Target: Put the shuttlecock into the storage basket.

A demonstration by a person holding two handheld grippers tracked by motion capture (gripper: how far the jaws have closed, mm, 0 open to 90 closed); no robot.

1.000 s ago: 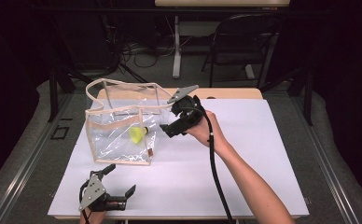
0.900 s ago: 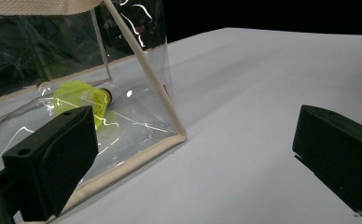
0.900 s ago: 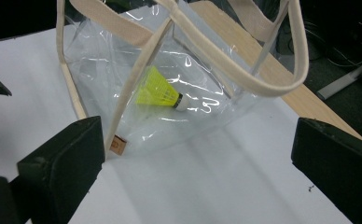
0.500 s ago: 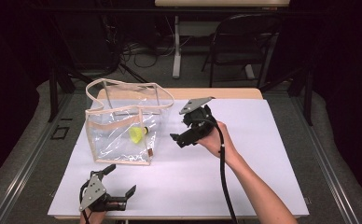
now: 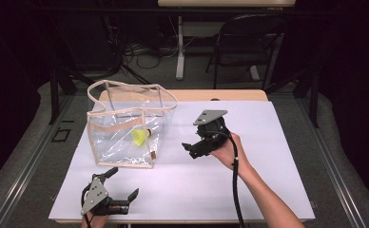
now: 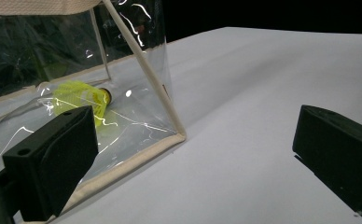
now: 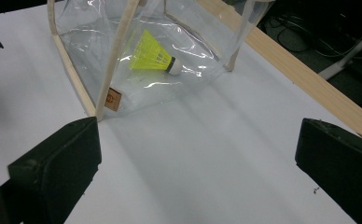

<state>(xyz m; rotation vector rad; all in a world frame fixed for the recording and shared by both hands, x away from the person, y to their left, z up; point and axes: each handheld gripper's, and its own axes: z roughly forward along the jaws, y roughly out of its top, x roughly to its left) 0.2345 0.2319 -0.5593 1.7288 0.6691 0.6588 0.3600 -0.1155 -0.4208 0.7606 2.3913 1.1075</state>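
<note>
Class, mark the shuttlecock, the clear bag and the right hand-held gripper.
shuttlecock (image 7: 152, 57), right gripper view, on its yellow skirt
clear bag (image 5: 123, 112), high view, on its beige top trim
right hand-held gripper (image 5: 188, 148), high view, between its fingertips

White table cover (image 5: 268, 142): flat sheet spread over most of the tabletop, smooth and unmarked.

Wooden table edge (image 5: 230, 95): pale strip of bare board along the far side, beyond the white cover; seen also in the right gripper view (image 7: 305, 74), running diagonally.

Folding chair (image 5: 249, 42): dark metal frame, standing on the floor behind the table.

White desk leg (image 5: 179, 47): upright post on the floor behind the table, left of the chair.

Cables (image 5: 140, 52): loose tangle on the grey floor, left of the desk leg.

Grey floor (image 5: 40, 156): carpet on both sides of the table.
</note>
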